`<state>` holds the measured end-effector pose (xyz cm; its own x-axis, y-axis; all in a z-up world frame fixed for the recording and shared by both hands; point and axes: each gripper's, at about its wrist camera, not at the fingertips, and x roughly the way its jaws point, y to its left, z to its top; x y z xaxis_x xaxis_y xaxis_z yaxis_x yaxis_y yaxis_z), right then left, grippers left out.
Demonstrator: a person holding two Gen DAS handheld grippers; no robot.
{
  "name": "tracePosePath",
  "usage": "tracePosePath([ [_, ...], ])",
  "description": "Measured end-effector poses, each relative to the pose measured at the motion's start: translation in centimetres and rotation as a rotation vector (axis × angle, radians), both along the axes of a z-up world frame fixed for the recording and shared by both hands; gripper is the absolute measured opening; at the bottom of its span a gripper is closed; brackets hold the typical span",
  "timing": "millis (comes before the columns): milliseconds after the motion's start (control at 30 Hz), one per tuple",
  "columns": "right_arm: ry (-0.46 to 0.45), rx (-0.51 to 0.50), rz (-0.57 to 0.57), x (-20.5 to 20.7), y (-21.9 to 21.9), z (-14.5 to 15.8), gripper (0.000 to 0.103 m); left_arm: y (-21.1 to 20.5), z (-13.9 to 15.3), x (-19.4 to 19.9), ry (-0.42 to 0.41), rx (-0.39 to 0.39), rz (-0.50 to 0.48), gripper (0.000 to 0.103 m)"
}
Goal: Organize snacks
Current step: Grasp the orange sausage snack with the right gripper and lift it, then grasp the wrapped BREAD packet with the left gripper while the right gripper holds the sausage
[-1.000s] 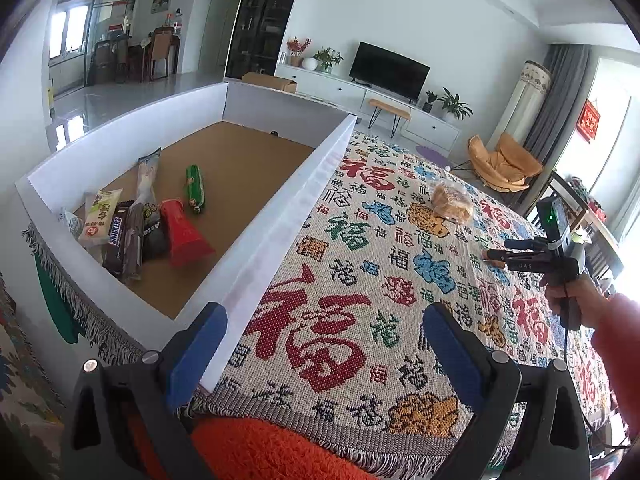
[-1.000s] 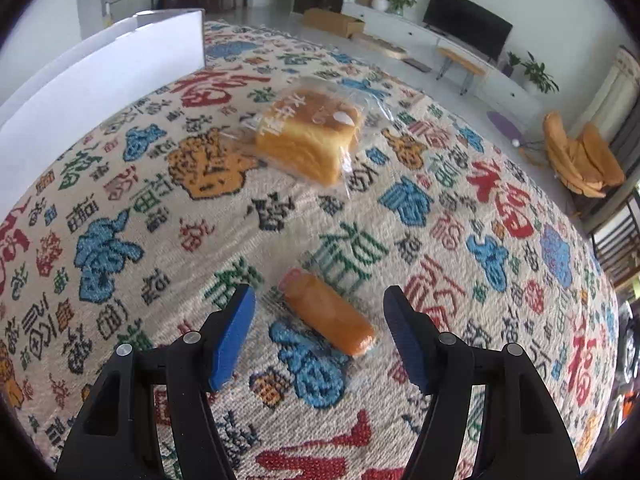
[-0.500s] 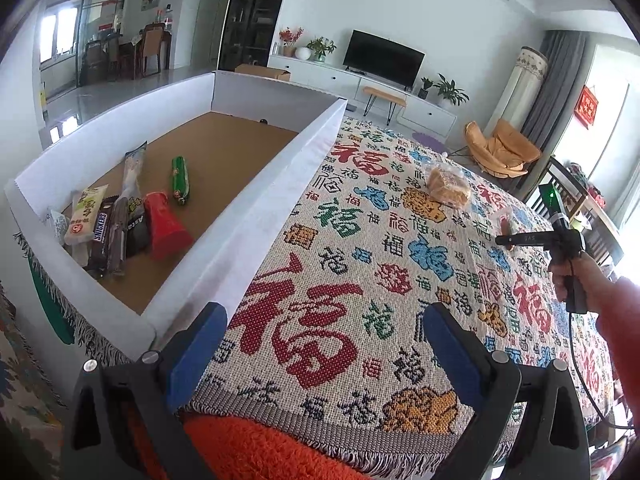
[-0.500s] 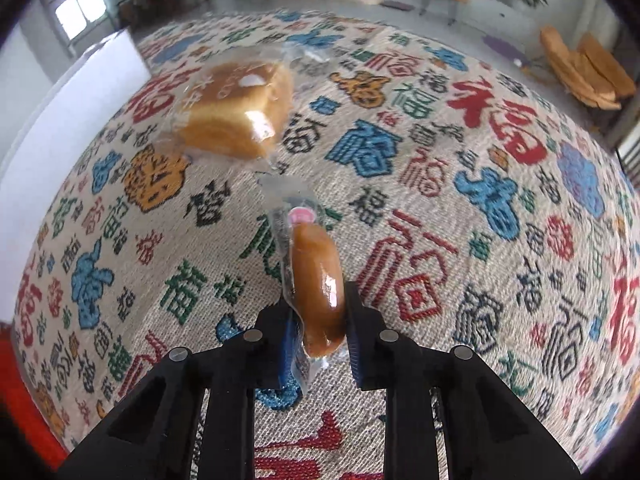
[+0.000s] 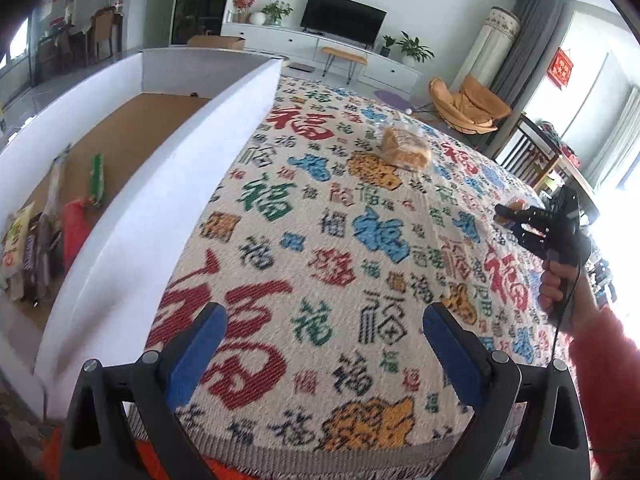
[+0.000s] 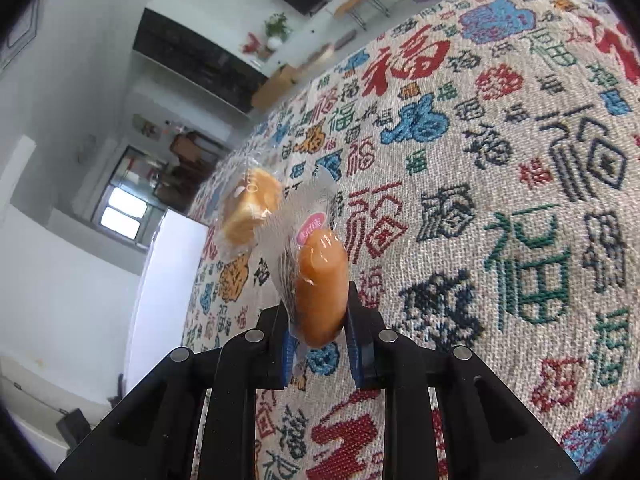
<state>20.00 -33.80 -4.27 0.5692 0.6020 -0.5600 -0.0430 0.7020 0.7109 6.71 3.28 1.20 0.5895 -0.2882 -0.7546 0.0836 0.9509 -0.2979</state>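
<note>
Holding snack packets (image 5: 48, 216), white box (image 5: 168, 184)

Bright daylight, window glare at right, fisheye-warped edges, slight blur.

My left gripper (image 5: 320, 336) is a black plastic frame with two thick angled fingers, each faced with a blue pad (image 5: 196, 354), and round silver screws sit on the knuckles. My right gripper (image 6: 318, 344) is built the same: black ribbed arms, silver screw heads, blue pads lining the jaws. In the left view my right hand (image 5: 560, 292) wraps a black pistol-style handle, a thin black cable trails beside it, and the sleeve (image 5: 600, 380) is red knit.
</note>
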Motion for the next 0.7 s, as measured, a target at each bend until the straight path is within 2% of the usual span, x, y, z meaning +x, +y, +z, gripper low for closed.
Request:
tracePosePath([
  [100, -0.088, -0.111, 0.012, -2.5, 0.7, 2.0, 0.022, -2.6, 1.6, 5.7, -0.007, -0.029, -0.08, 0.098],
  [233, -0.157, -0.159, -0.001, -5.3, 0.9, 3.2, 0.022, -7.4, 2.7, 15.1, 0.04, -0.056, -0.193, 0.098],
  [333, -0.187, -0.152, -0.03, -6.8, 0.2, 2.9, 0.022, -10.7, 2.5, 21.5, 0.103, -0.113, -0.234, 0.098],
  [433, -0.223, -0.079, -0.031, -7.6, -0.8, 1.5, 0.022, -13.4, 1.6, 26.6, 0.151, -0.132, -0.182, 0.098],
  [533, -0.233, -0.041, -0.076, -8.3, -1.6, -0.5, 0.022, -16.0, 0.2, 29.7, 0.175, -0.065, -0.152, 0.098],
  [567, -0.246, -0.019, -0.094, -8.5, -2.1, -0.3, 0.022, -17.0, -0.2, 30.4, 0.172, -0.032, -0.158, 0.098],
  [633, -0.326, -0.046, -0.146, -9.2, -2.4, 0.5, 0.022, -18.9, -1.1, 31.4, 0.159, 0.066, -0.179, 0.098],
  [700, -0.314, -0.055, -0.163, -9.3, -2.3, 0.3, 0.022, -20.5, -2.2, 32.0, 0.143, 0.178, -0.185, 0.098],
])
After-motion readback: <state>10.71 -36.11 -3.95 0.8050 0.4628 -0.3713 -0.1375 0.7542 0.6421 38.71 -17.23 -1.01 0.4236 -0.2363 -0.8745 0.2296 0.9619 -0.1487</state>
